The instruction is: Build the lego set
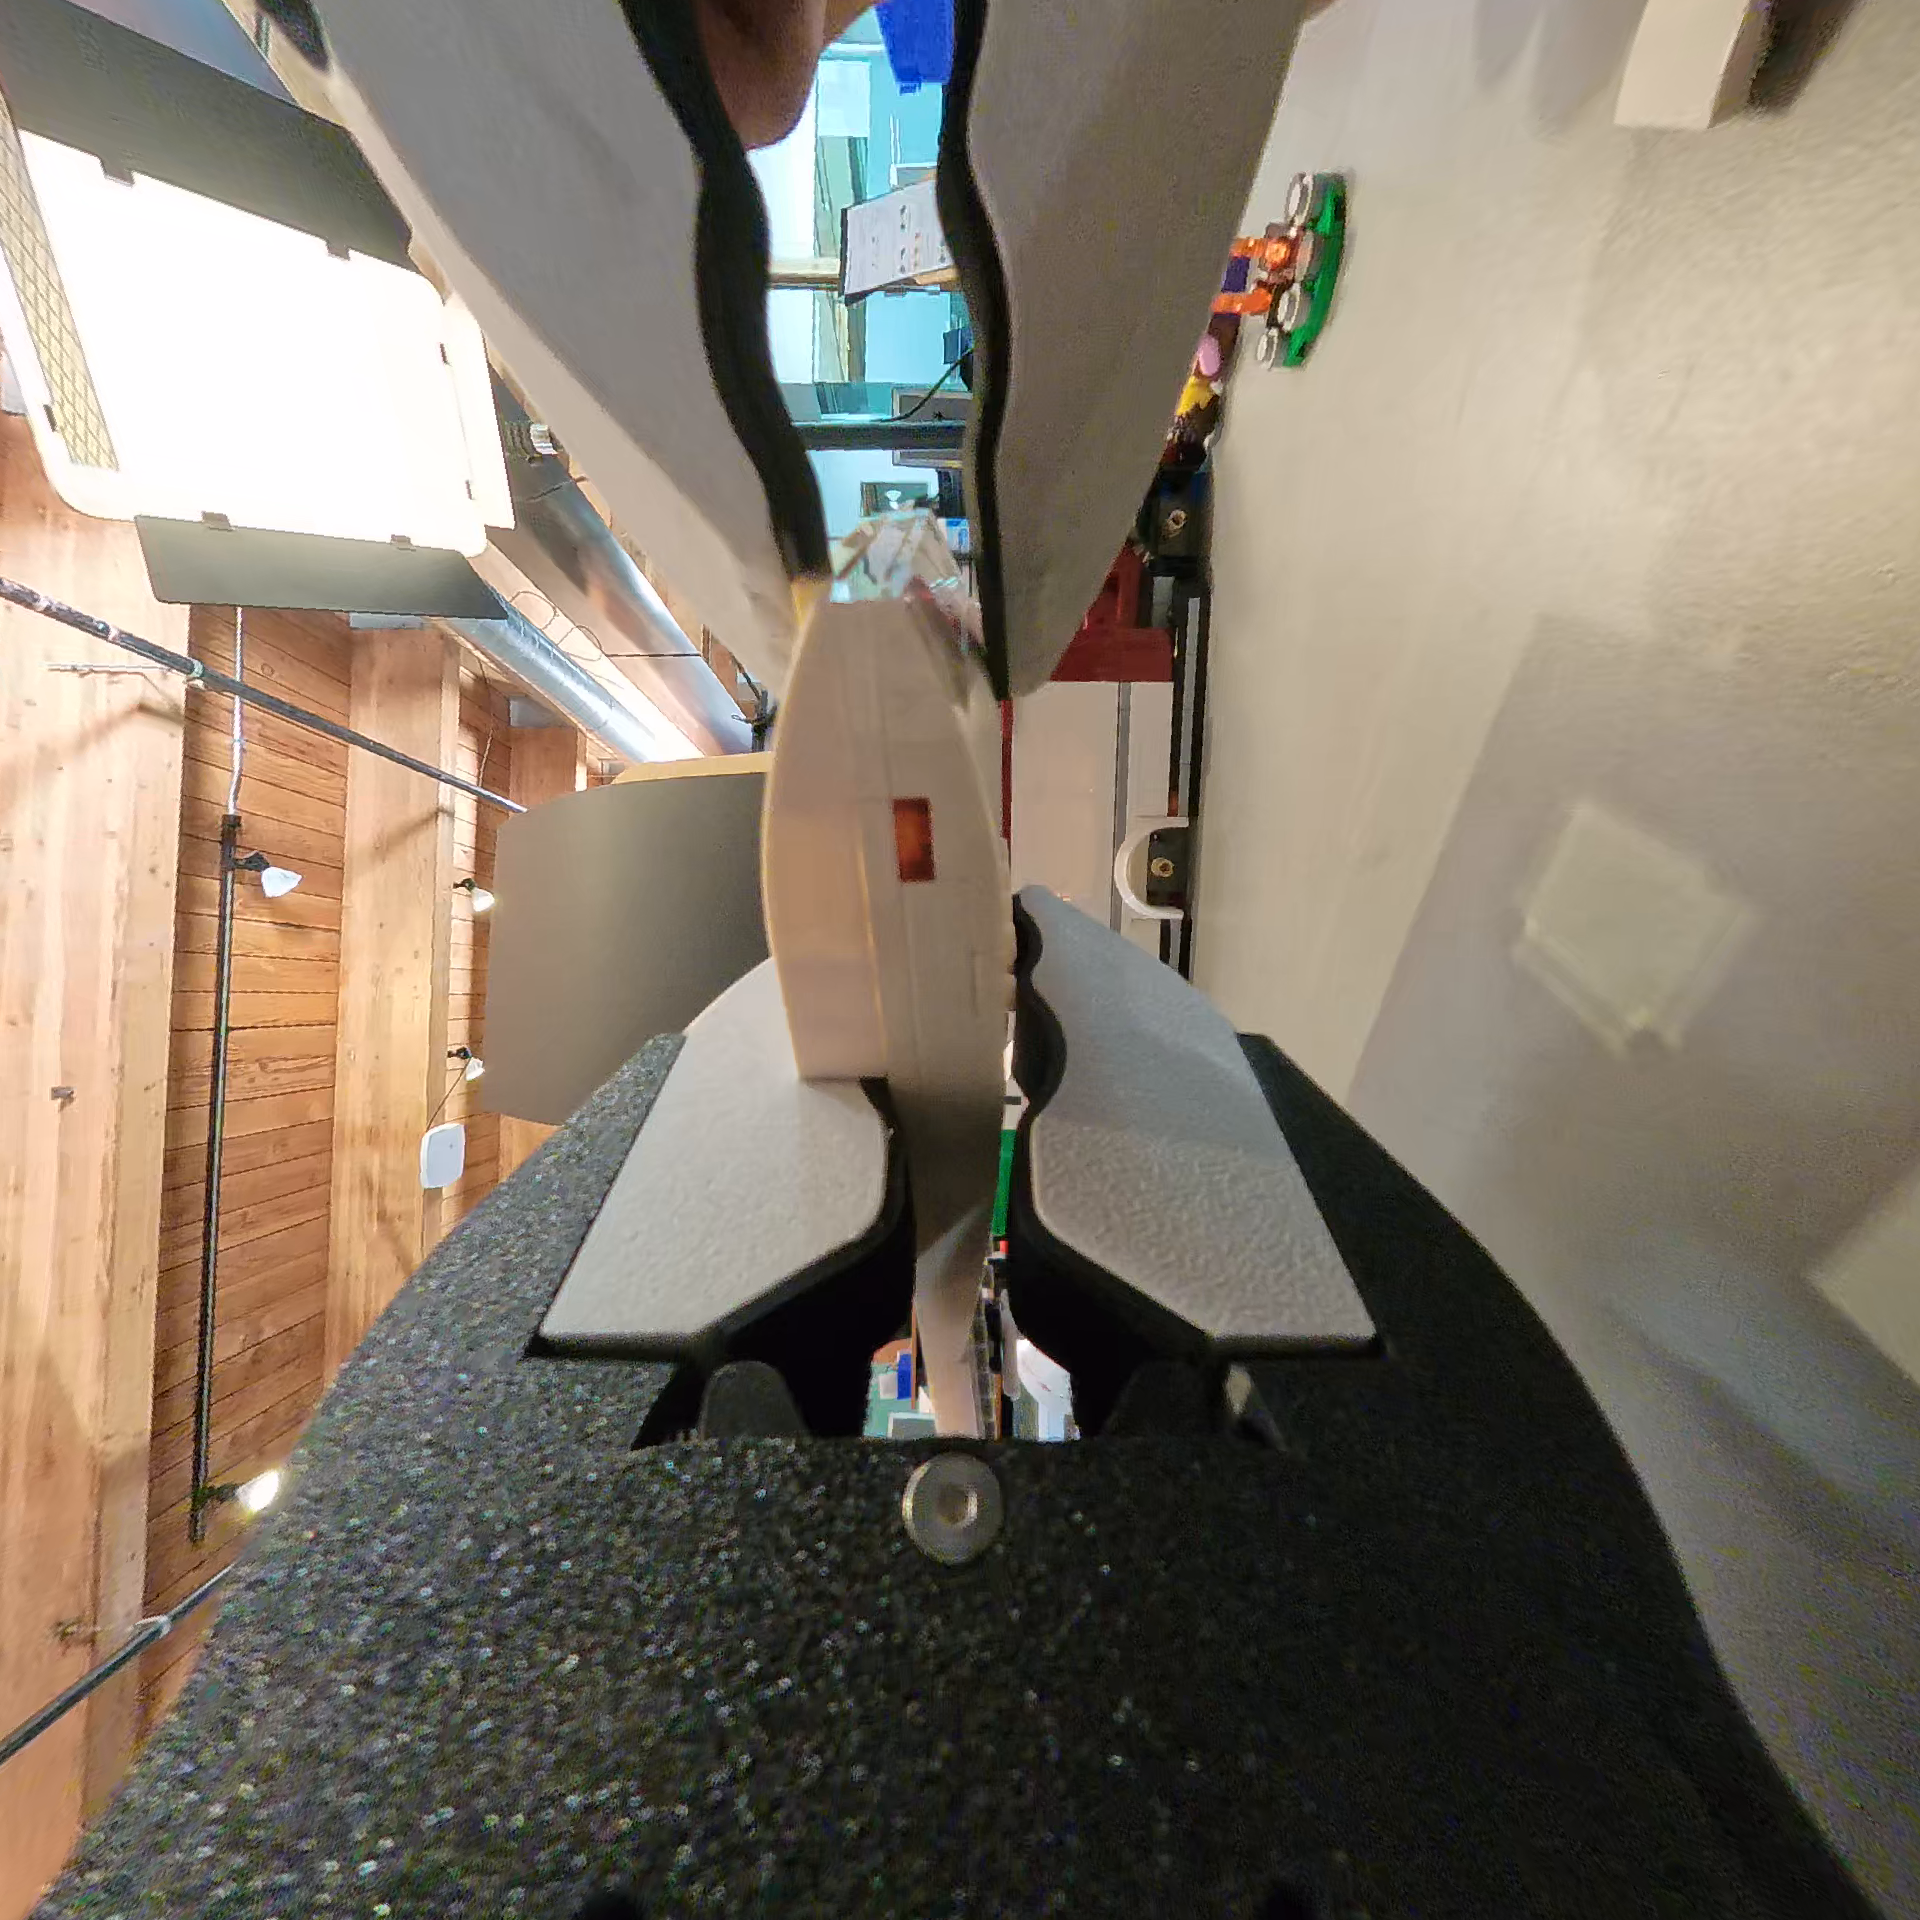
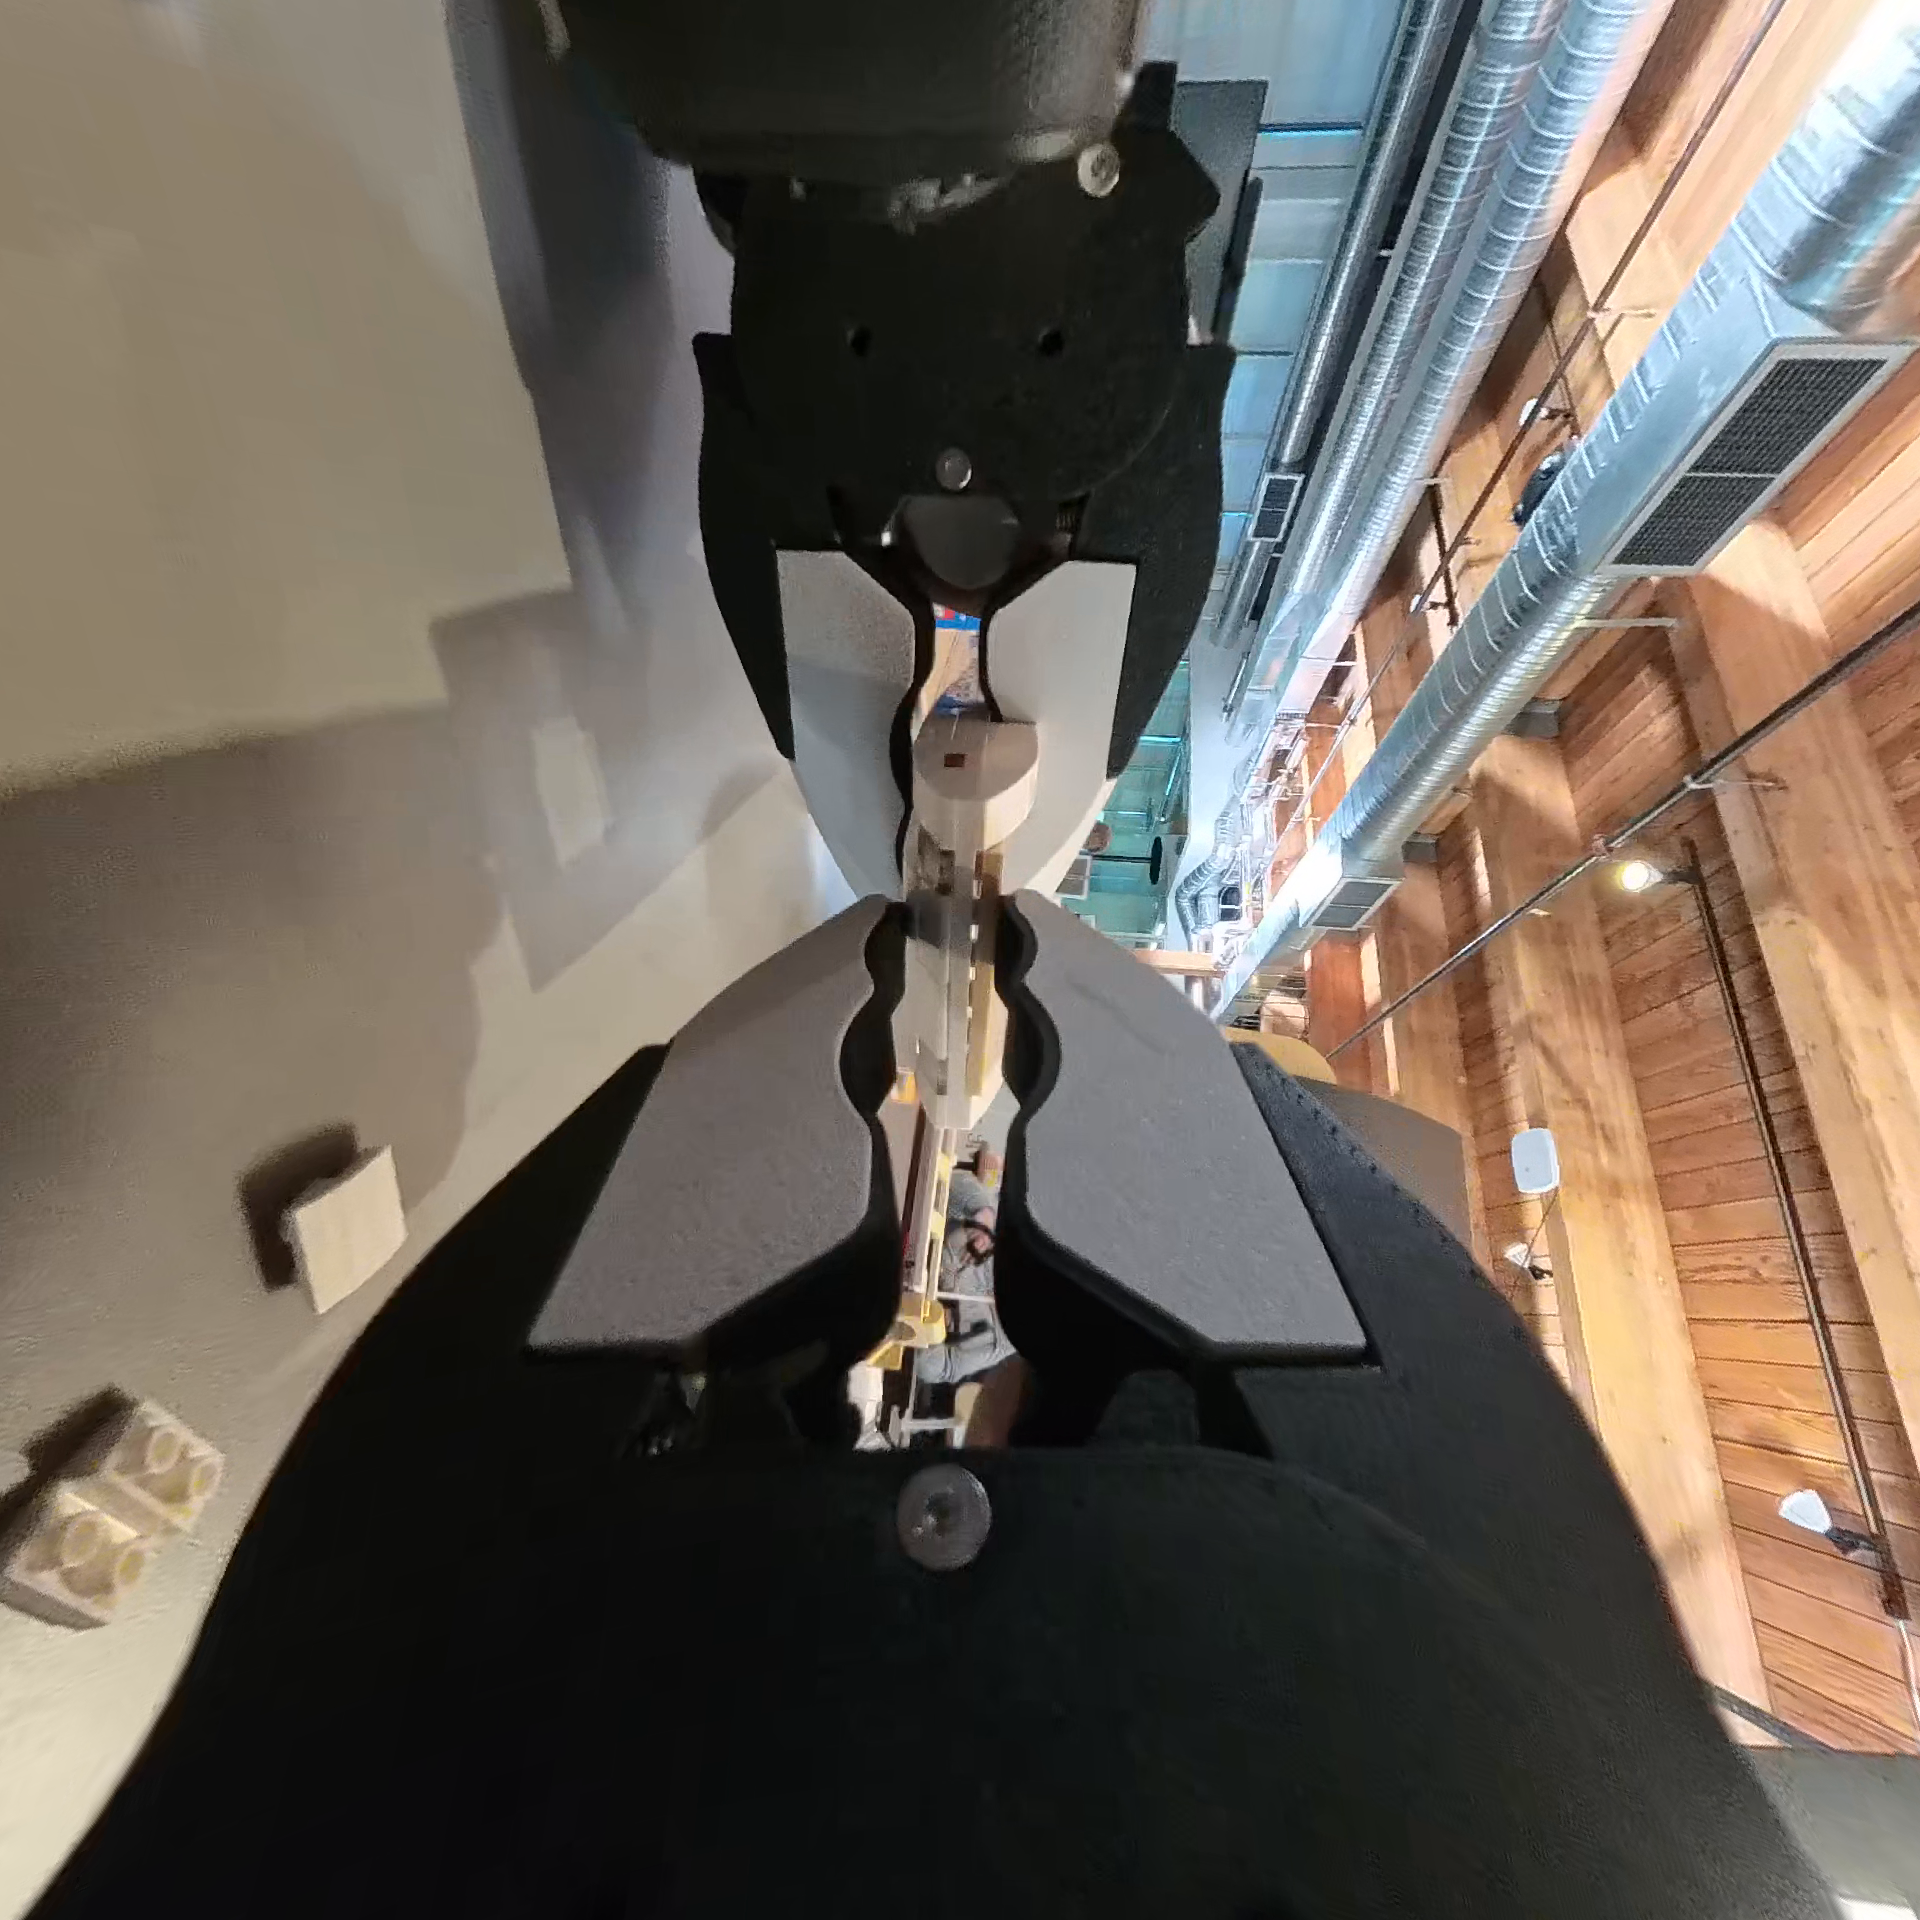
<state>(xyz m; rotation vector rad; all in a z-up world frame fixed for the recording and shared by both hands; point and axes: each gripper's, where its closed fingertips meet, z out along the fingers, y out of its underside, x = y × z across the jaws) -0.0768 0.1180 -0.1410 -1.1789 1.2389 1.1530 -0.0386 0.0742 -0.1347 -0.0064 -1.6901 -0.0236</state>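
Observation:
A white brick-built piece [image 1: 883,862] with a rounded end and a small orange-brown square sits between my left gripper's [image 1: 914,966] fingers, which are shut on it. In the right wrist view the same piece [image 2: 977,769] shows in the left gripper [image 2: 961,727] at the top. My right gripper [image 2: 951,925] faces it and is shut on the piece's narrow end [image 2: 951,997], made of white, clear and tan layers. In the left wrist view the right gripper [image 1: 894,582] comes in from the top and pinches that clear end [image 1: 894,556]. The piece is held in the air beside the table.
The grey-white table [image 1: 1558,727] fills the right side of the left wrist view, with a green plate of coloured bricks [image 1: 1304,270] and a white block [image 1: 1704,62]. In the right wrist view, white studded bricks [image 2: 114,1507] and a white tile [image 2: 348,1226] lie on the table [image 2: 260,520]. The grippers' ends are close to 6 cm from one another.

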